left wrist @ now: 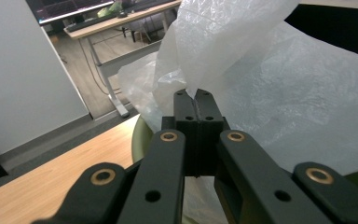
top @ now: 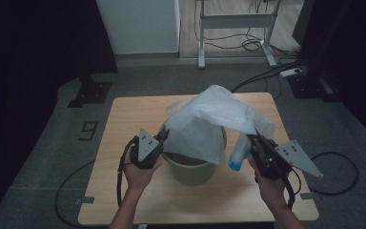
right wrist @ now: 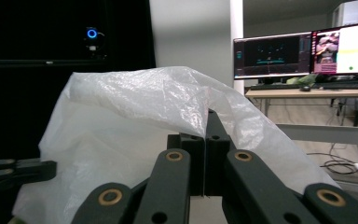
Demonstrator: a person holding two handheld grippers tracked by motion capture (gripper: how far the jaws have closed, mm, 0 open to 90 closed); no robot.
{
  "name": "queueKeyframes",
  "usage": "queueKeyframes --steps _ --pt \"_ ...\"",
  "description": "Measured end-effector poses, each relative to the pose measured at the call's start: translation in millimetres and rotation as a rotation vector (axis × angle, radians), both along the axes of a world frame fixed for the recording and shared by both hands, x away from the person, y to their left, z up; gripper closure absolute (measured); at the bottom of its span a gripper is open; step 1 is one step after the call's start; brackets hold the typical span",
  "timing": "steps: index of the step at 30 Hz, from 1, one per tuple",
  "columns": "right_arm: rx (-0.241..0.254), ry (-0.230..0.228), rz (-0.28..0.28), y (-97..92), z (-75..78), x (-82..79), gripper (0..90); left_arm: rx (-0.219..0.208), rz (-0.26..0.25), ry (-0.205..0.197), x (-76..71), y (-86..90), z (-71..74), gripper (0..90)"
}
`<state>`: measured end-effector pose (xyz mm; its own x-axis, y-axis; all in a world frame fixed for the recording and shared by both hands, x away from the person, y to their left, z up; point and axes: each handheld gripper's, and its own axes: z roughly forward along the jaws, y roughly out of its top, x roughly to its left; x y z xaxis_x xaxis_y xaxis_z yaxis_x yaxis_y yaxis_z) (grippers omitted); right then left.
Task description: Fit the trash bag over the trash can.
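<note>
A thin white plastic bag (top: 209, 114) is draped over a green bucket (top: 190, 169) at the middle of the wooden table (top: 124, 114). My left gripper (top: 162, 137) is at the bucket's left rim, shut on the bag's edge. In the left gripper view the jaws (left wrist: 196, 95) pinch the film (left wrist: 270, 93) above the green rim (left wrist: 137, 135). My right gripper (top: 256, 138) is raised to the right of the bucket, shut on the bag's other side. In the right gripper view the bag (right wrist: 135, 121) folds over the closed tips (right wrist: 206, 126).
A pale object with a blue end (top: 236, 160) sits just right of the bucket, below the right gripper. Beyond the table stand a white desk frame (top: 236, 21) and floor cables (top: 267, 71). A black stand base (top: 90, 93) is at the far left.
</note>
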<state>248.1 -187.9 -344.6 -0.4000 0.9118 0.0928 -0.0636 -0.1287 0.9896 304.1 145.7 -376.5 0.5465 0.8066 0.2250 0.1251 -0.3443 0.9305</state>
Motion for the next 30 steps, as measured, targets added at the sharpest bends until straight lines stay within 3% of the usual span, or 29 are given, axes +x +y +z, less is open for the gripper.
queueKeyframes --steps 4,7,10,14,17,19,24,27,30 --pt "0.007 -0.001 0.012 0.4 2.2 1.9 89.1 0.003 0.031 -0.01 4.3 -0.6 4.1 90.0" --pt "0.008 -0.016 0.016 1.0 12.3 5.1 89.1 -0.003 0.042 -0.022 8.5 -1.6 12.3 90.0" --pt "0.006 -0.024 0.018 1.3 17.7 6.1 89.1 -0.023 0.041 -0.037 4.9 -1.3 13.3 83.2" --pt "-0.003 -0.032 0.022 2.5 21.2 6.0 89.1 -0.089 -0.024 0.01 -7.0 8.2 11.9 51.0" --pt "-0.002 -0.031 0.022 2.2 20.4 6.0 89.1 -0.104 -0.041 0.034 -10.5 14.2 12.0 41.6" --pt "0.001 -0.027 0.018 1.2 19.8 6.9 89.1 -0.144 -0.071 0.036 -17.8 25.5 14.3 35.3" --pt "0.003 -0.027 0.017 0.1 20.1 8.4 89.1 -0.159 -0.123 0.041 -31.2 31.3 21.2 35.0" --pt "0.0 -0.027 0.015 0.2 20.2 9.5 89.1 -0.149 -0.178 0.062 -40.5 23.4 21.0 35.9" --pt "-0.001 -0.03 0.018 1.1 19.9 9.4 89.1 -0.156 -0.196 0.078 -42.0 19.0 18.9 36.4"
